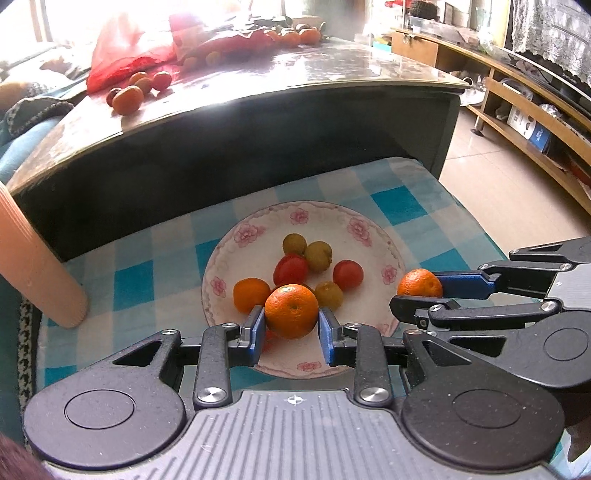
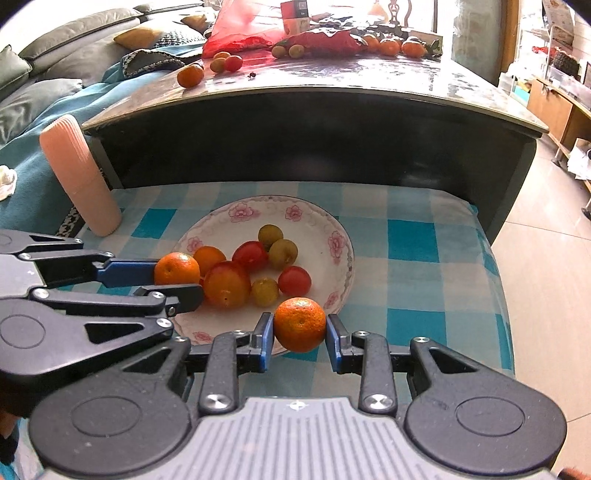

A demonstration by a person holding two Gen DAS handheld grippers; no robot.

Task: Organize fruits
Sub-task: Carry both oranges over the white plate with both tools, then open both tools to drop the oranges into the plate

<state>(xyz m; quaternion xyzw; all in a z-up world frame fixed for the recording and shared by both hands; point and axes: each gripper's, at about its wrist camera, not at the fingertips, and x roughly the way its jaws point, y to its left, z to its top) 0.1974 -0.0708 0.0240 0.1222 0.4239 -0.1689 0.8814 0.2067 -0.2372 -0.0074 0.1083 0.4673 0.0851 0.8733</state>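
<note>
A white plate with pink flowers [image 1: 255, 232] [image 2: 221, 218] lies on a blue checked cloth and holds several small fruits: oranges, red ones [image 1: 290, 268] and yellow-green ones [image 1: 318, 255]. My left gripper [image 1: 291, 325] is shut on a small orange [image 1: 291, 312] above the plate's near side. That grip also shows in the right wrist view, where the left gripper [image 2: 177, 275] clamps the orange [image 2: 176, 268]. My right gripper [image 2: 300, 334] is shut on another small orange [image 2: 300, 325] just over the plate's right rim. The left wrist view shows this second orange [image 1: 420, 283] too.
A dark glossy table [image 1: 332, 74] [image 2: 332, 77] stands behind the cloth with loose fruits [image 1: 127, 99] [image 2: 190, 75] and a red plastic bag [image 1: 122, 48] [image 2: 240, 26] on it. A pink ribbed cylinder [image 1: 33, 266] [image 2: 79, 173] stands at the left. Sofa cushions [image 2: 55, 40] lie at the left and a wooden shelf [image 1: 517, 92] at the right.
</note>
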